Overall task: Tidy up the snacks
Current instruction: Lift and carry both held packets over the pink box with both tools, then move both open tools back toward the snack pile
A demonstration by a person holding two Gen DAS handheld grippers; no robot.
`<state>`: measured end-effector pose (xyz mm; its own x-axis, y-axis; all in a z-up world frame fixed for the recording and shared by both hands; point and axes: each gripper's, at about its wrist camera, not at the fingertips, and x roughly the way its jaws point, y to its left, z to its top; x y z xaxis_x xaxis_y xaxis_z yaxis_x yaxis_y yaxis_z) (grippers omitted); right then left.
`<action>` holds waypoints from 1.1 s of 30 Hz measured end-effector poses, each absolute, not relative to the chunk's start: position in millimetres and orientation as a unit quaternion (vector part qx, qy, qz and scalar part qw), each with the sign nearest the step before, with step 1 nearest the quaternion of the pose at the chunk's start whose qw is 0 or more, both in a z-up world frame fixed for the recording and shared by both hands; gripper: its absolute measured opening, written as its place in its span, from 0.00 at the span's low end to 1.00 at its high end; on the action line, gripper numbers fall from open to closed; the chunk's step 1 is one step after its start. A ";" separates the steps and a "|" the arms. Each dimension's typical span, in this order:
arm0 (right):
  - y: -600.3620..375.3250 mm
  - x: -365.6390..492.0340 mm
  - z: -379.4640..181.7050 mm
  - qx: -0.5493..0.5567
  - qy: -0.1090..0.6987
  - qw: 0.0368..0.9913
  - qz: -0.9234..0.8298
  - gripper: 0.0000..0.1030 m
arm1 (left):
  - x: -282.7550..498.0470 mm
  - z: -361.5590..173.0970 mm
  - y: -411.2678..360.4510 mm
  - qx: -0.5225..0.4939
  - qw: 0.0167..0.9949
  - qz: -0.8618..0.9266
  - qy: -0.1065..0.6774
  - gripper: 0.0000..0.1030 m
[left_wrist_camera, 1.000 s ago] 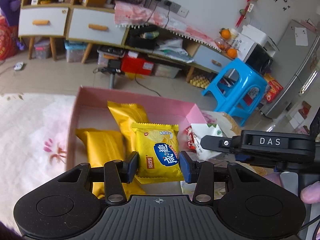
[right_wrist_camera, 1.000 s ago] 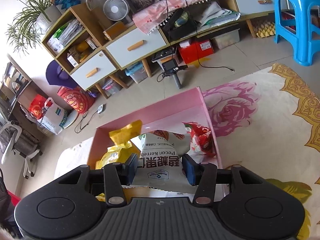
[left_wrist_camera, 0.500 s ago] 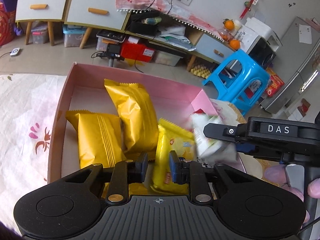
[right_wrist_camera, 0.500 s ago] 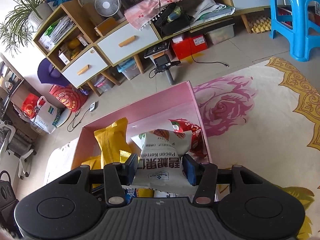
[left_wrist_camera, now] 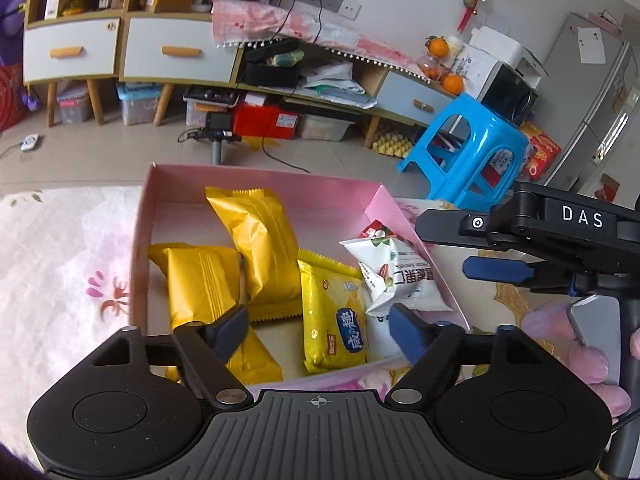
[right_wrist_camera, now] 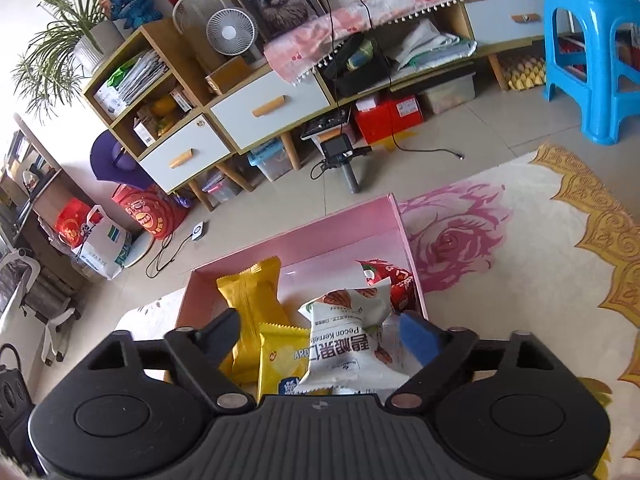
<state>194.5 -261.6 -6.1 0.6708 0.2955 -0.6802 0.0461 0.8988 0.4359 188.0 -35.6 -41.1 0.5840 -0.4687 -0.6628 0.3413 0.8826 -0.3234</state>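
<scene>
Resting on a floral rug (right_wrist_camera: 520, 248), pink box (left_wrist_camera: 256, 184) of snacks, tiled floor (right_wrist_camera: 460, 132) beyond, both grippers' fingers spread wide, empty

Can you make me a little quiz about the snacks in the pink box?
1. True or false: the left gripper is squeezing a snack.
2. What color is the pecan packet? A) white B) green C) black
3. Fill in: the bright yellow cracker packet lies inside the ___ box.

Key: 1. False, both the left and the right gripper are open. 2. A. 3. pink.
</scene>
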 end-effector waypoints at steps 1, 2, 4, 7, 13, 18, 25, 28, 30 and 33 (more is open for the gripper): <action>-260.8 192.1 -3.6 0.210 0.399 0.890 0.071 0.81 | 184.1 -37.8 -34.8 -0.078 0.888 -0.228 0.392 0.81; -260.1 189.1 -0.6 0.205 0.398 0.891 0.072 0.81 | 180.3 -34.8 -34.0 -0.076 0.889 -0.227 0.391 0.84; -258.4 182.8 6.2 0.194 0.395 0.895 0.074 0.82 | 173.1 -29.3 -31.3 -0.072 0.891 -0.223 0.388 0.87; -253.8 171.9 17.7 0.170 0.388 0.903 0.075 0.86 | 160.4 -23.3 -26.9 -0.070 0.894 -0.216 0.385 0.90; -240.2 145.3 36.4 0.115 0.371 0.918 0.078 0.90 | 133.0 -18.9 -18.2 -0.060 0.895 -0.198 0.395 0.92; -226.8 125.8 40.7 0.082 0.367 0.922 0.087 0.91 | 112.4 -18.8 -5.5 -0.060 0.890 -0.177 0.415 0.93; -208.1 99.6 45.7 0.056 0.359 0.926 0.104 0.92 | 85.9 -18.3 11.5 -0.056 0.892 -0.149 0.423 0.93; -202.2 86.5 43.5 0.048 0.352 0.928 0.113 0.92 | 72.9 -16.5 17.8 -0.042 0.906 -0.121 0.404 0.93; -198.5 79.5 39.3 0.041 0.351 0.928 0.119 0.92 | 64.1 -16.3 20.9 -0.028 0.912 -0.115 0.393 0.93; -195.2 68.9 32.5 0.025 0.343 0.931 0.122 0.92 | 53.6 -18.1 28.2 -0.018 0.913 -0.114 0.390 0.93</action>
